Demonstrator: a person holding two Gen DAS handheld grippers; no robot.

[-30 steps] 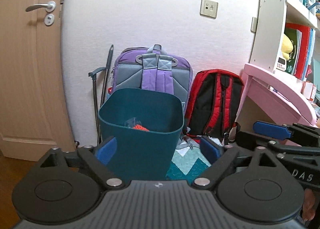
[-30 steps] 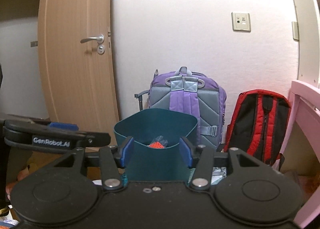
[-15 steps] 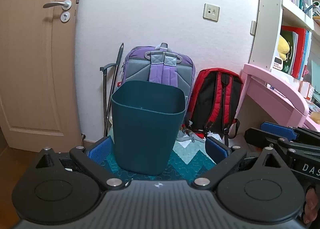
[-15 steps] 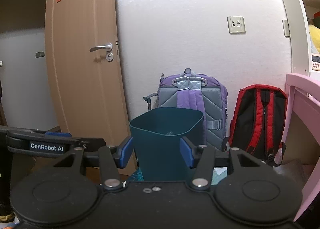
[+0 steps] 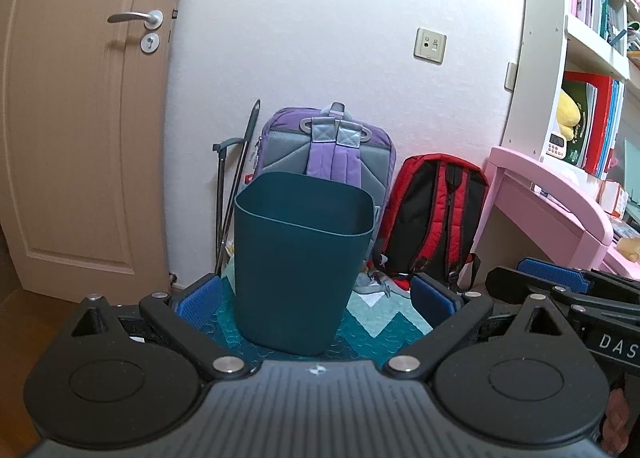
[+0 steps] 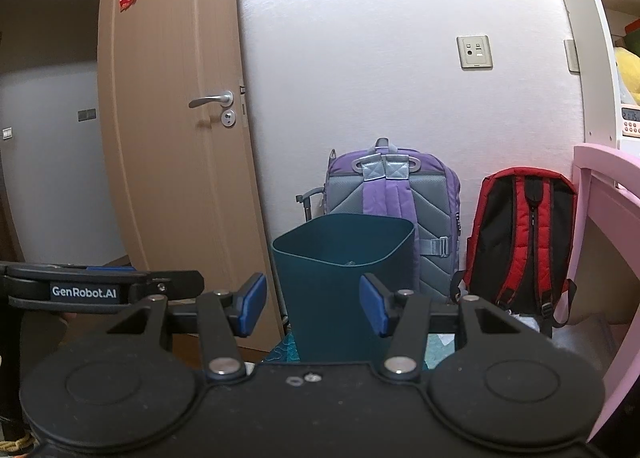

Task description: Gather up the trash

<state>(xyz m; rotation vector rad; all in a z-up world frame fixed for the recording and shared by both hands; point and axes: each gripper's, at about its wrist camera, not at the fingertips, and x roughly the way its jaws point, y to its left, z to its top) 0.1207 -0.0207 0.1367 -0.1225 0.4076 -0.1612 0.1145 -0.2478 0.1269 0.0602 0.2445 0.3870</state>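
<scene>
A dark teal trash bin [image 5: 300,262] stands upright on a teal patterned mat [image 5: 384,326] by the white wall; it also shows in the right wrist view [image 6: 344,282]. Its inside is hidden from here. My left gripper [image 5: 316,298] is open and empty, low, a short way in front of the bin. My right gripper [image 6: 312,304] is open and empty, also short of the bin. The right gripper shows at the right edge of the left wrist view [image 5: 560,286], and the left gripper at the left edge of the right wrist view [image 6: 100,290].
A purple-grey backpack [image 5: 332,145] and a red-black backpack [image 5: 432,213] lean on the wall behind the bin. A wooden door [image 5: 80,117] is to the left, ajar in the right wrist view. A pink desk [image 5: 552,193] and white bookshelf [image 5: 580,57] are to the right.
Both grippers have pulled back and lowered from the bin. The orange trash seen inside the bin a second ago is now out of sight below its rim.
</scene>
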